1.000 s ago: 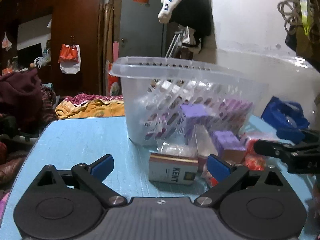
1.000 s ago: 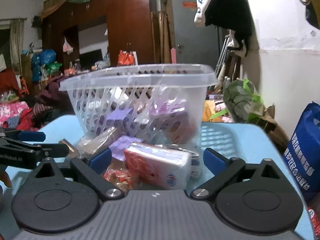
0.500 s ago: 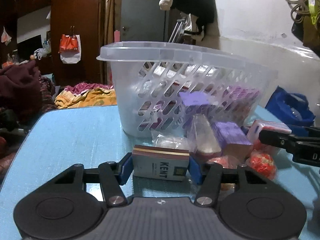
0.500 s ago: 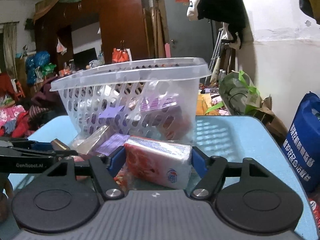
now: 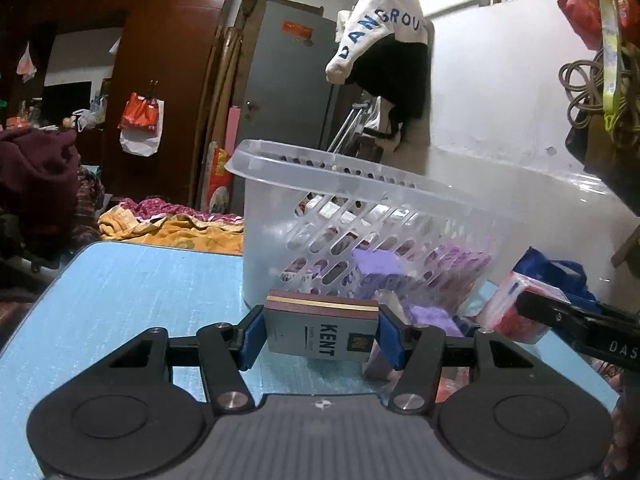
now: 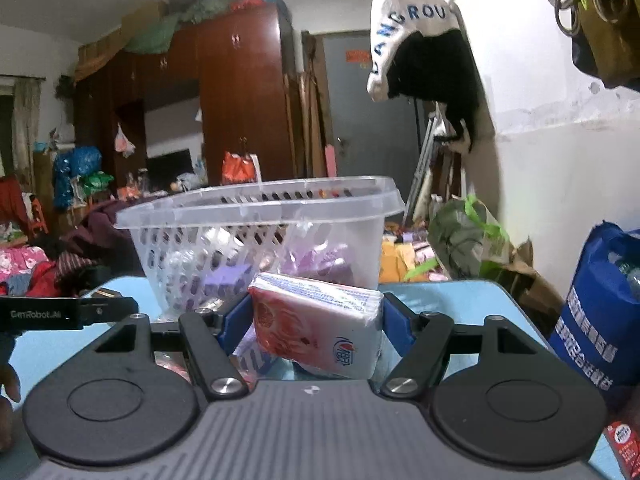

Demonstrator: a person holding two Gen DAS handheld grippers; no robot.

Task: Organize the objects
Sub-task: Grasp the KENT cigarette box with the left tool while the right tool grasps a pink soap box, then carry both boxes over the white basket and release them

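My left gripper (image 5: 321,336) is shut on a grey Kent cigarette pack (image 5: 320,330) and holds it above the blue table (image 5: 132,280), in front of the clear plastic basket (image 5: 360,216). My right gripper (image 6: 316,332) is shut on a pink-and-white tissue pack (image 6: 316,328), lifted in front of the same basket (image 6: 260,216). The tissue pack also shows in the left wrist view (image 5: 516,308), held in the right gripper's fingers (image 5: 576,320). The basket holds purple packs and other small items.
Purple packs (image 5: 432,316) and red wrapped items lie on the table beside the basket. A blue bag (image 6: 596,308) stands at the table's right edge. Clothes hang on the wall behind (image 6: 420,48). The left gripper's arm (image 6: 68,312) crosses the left side.
Both grippers closed from open onto their packs and lifted them off the table, toward the basket's rim height.
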